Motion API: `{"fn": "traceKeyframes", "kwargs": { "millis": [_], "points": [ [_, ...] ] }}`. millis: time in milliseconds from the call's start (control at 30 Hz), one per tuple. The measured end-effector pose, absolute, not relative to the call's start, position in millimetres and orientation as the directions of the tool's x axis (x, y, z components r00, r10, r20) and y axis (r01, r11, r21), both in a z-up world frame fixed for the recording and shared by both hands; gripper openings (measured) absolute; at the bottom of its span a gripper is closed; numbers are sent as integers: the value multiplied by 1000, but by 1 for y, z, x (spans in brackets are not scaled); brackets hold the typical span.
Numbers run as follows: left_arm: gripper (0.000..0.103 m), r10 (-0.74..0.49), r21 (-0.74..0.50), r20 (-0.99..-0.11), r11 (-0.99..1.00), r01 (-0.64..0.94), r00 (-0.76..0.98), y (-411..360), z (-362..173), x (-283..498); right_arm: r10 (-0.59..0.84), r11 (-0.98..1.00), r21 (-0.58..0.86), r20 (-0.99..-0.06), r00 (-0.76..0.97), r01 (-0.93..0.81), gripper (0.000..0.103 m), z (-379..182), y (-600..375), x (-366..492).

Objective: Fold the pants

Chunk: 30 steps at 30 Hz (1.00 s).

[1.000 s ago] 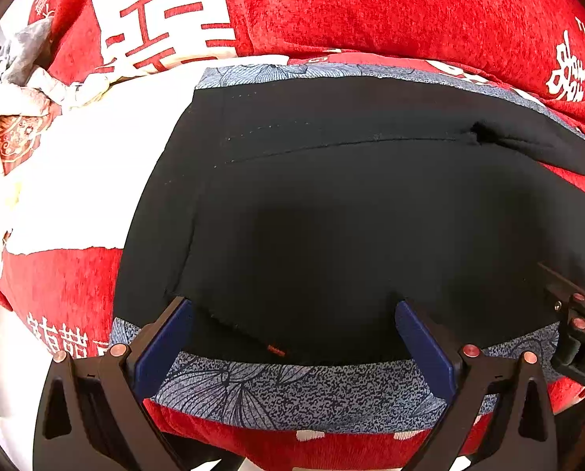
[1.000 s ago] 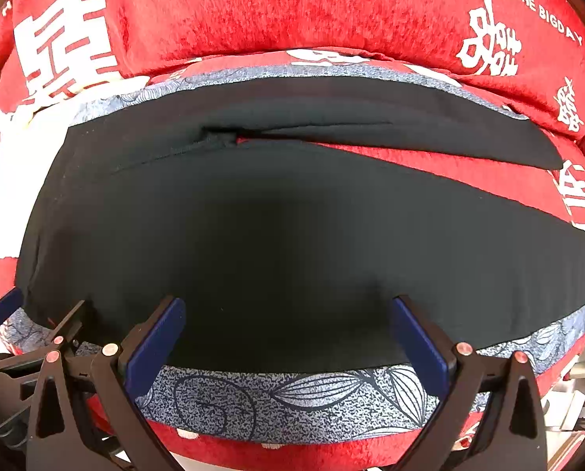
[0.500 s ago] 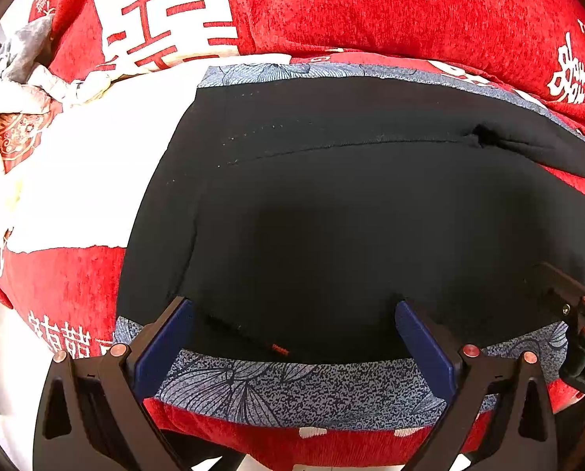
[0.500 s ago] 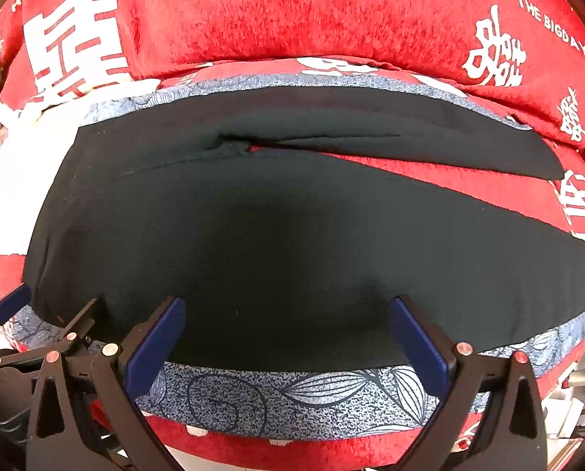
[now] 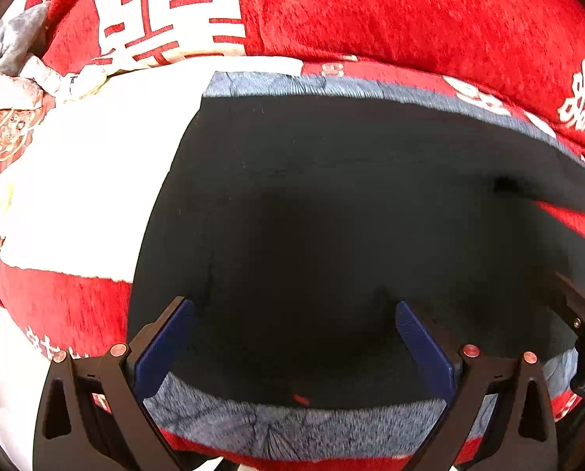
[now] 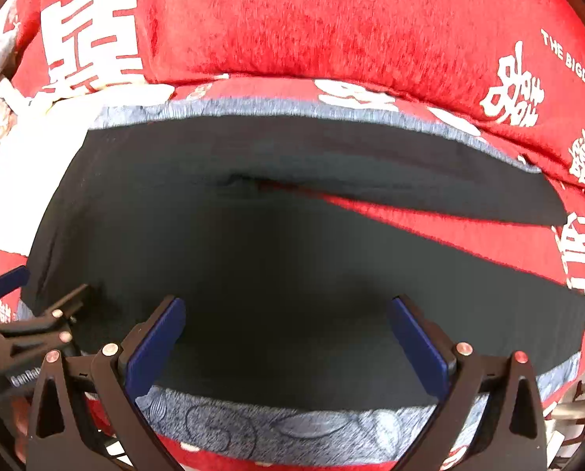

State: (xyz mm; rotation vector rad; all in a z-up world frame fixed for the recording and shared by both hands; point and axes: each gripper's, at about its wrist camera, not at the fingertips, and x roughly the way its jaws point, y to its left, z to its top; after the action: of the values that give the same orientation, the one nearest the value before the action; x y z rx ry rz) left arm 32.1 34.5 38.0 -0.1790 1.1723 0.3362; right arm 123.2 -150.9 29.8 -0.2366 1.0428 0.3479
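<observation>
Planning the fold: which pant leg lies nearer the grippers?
The wide lower leg, directly ahead of the right gripper; the narrow leg lies beyond it, by the backrest.

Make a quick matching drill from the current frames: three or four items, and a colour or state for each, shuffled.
Items:
1. pants
2. sofa cover
3. patterned cloth
4. left gripper

States:
A. red with white characters
B. open, jaws wide apart
C. black, spread flat, legs splayed
D. blue-grey with a leaf print, lying under the pants

Pairs: 1-C, 2-A, 3-D, 4-B
</observation>
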Motion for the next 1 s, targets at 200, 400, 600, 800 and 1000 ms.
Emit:
{"fn": "traceKeyframes", "kwargs": {
  "millis": [200, 400, 600, 800, 1000],
  "points": [
    [103, 178, 46, -920, 934, -355, 348, 43, 43, 54, 179, 924, -16, -863, 471, -382, 103, 41, -148, 143],
    [103, 178, 57, -922, 941, -334, 344, 45, 39, 70, 178, 919, -20, -871, 458, -394, 103, 36, -135, 163],
    [103, 166, 54, -933, 942, -332, 320, 52, 27, 91, 177, 912, -24, -879, 444, -410, 103, 28, -123, 184],
    [103, 168, 62, -937, 942, -328, 305, 60, 17, 112, 165, 911, -32, -886, 433, -412, 103, 19, -111, 208],
    [103, 170, 65, -934, 945, -320, 313, 63, 16, 132, 172, 916, -9, -894, 414, -400, 103, 10, -95, 235]
  ]
}}
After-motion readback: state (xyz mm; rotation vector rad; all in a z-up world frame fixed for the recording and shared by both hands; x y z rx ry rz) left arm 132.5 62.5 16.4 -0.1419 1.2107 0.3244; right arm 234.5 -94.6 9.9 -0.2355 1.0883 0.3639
